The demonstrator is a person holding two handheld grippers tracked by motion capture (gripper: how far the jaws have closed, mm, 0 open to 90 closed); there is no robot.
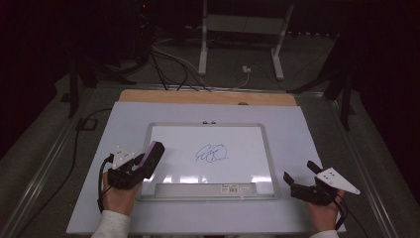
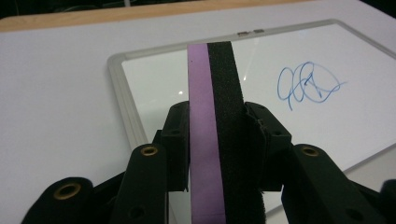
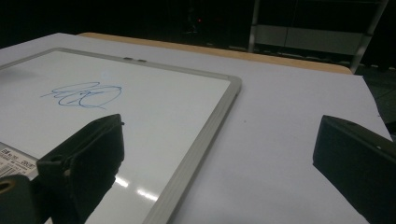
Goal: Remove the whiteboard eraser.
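One purple-and-black foam eraser block (image 2: 215,140) is clamped in the left gripper (image 1: 148,161) at nine o'clock of one silver-framed whiteboard (image 1: 148,148) with one blue scribble (image 1: 211,154), while the right gripper (image 1: 302,174) stands open, empty.

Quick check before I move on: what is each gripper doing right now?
Left gripper: shut on the whiteboard eraser, held above the whiteboard.
Right gripper: open, holding nothing.
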